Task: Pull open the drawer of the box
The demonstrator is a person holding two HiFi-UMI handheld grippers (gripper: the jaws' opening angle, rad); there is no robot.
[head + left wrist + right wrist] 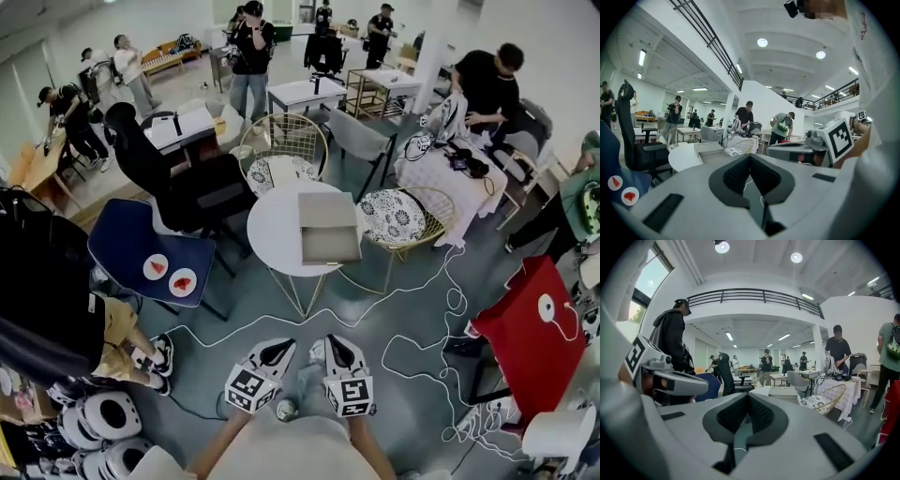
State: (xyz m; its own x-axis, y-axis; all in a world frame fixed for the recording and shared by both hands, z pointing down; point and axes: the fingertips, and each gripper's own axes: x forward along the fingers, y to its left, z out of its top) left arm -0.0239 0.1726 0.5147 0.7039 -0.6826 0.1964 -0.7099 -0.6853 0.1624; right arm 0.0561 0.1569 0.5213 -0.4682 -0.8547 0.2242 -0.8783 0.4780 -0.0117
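Box (329, 228) sits on the round table (272, 234), well ahead of both jaw pairs and apart from them. Its near half looks like a shallow tray drawn out toward us, so the drawer may already stand open; we cannot be sure. Our left gripper (283, 346) and right gripper (334, 341) hang side by side, each with jaws pressed together on nothing. This fits either a reach toward the box or a retreat from it. Any pull wants jaws parted before meeting the drawer's front lip, then drawn straight back, the other gripper steadying the box.
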